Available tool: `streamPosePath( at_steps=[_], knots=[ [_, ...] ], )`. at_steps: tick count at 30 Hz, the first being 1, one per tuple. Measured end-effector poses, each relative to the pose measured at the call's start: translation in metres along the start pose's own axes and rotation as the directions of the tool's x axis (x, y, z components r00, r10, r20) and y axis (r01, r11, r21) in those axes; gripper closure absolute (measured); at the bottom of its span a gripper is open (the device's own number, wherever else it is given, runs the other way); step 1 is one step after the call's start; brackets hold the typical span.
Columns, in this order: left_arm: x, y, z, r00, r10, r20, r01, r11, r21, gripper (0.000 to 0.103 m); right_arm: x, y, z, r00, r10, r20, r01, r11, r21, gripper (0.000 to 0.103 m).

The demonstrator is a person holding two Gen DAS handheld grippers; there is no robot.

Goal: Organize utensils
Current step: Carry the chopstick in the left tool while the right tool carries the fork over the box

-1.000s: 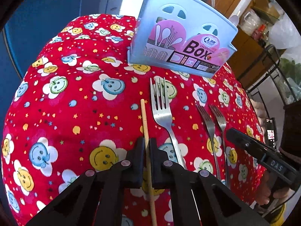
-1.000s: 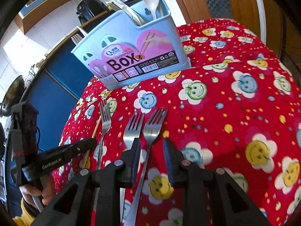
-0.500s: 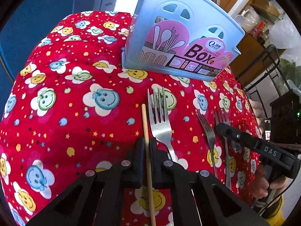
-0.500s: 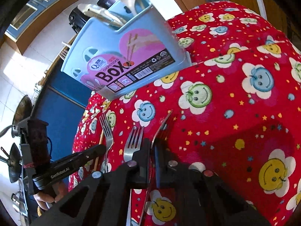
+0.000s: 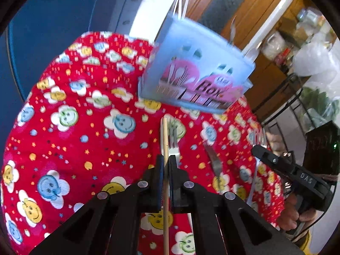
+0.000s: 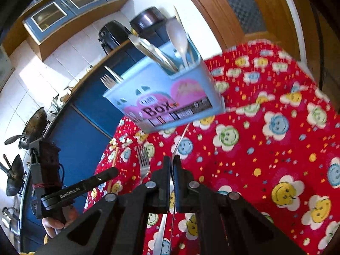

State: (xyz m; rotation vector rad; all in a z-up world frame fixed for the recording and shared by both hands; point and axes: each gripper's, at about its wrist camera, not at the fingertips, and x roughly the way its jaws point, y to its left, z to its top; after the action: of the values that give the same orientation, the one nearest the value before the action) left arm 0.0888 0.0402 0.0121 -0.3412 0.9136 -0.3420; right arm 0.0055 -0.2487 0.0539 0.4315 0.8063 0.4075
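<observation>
Left gripper (image 5: 166,161) has its jaws clamped on a wooden chopstick (image 5: 165,136), and the right gripper (image 6: 172,162) just pinched shut on a fork (image 6: 179,140) seen edge-on. Two more forks (image 5: 213,162) lie on the red smiley tablecloth (image 5: 85,127). Blue utensil box (image 6: 170,97) sits just beyond, spoons inside.

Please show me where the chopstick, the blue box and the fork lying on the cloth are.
chopstick (image 5: 165,136): left wrist view, on the shaft ahead of the jaws.
blue box (image 6: 170,97): right wrist view, on its front wall.
fork (image 6: 143,165): right wrist view, just below the tines.
</observation>
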Motion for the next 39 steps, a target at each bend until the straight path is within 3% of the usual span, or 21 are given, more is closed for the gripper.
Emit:
streamPosePath(
  at_steps=[5, 10, 23, 34, 39],
  knots=[
    [-0.026, -0.015, 0.005, 0.993, -0.013, 0.119, 0.009, 0.999, 0.033, 0.099, -0.026, 0.017, 0.005, 0.994, -0.041, 0.102, 0.049, 0.996, -0.074, 0.099],
    [-0.047, -0.032, 0.016, 0.973, -0.032, 0.229, 0.017, 0.998, 0.067, 0.099, -0.044, 0.027, 0.017, 0.984, -0.053, 0.173, 0.071, 0.992, -0.104, 0.1],
    [-0.071, -0.062, 0.071, 0.915, -0.071, 0.398, 0.026, 0.993, 0.119, 0.099, -0.054, 0.044, 0.056, 0.961, -0.064, 0.269, 0.107, 0.983, -0.15, 0.1],
    [-0.075, -0.085, 0.128, 0.844, -0.077, 0.53, 0.006, 0.991, 0.134, 0.099, -0.048, 0.052, 0.099, 0.943, -0.065, 0.326, 0.132, 0.973, -0.189, 0.1],
    [-0.072, -0.094, 0.151, 0.798, -0.058, 0.6, -0.031, 0.99, 0.137, 0.099, -0.043, 0.056, 0.118, 0.934, -0.07, 0.35, 0.149, 0.967, -0.206, 0.1]
  ],
)
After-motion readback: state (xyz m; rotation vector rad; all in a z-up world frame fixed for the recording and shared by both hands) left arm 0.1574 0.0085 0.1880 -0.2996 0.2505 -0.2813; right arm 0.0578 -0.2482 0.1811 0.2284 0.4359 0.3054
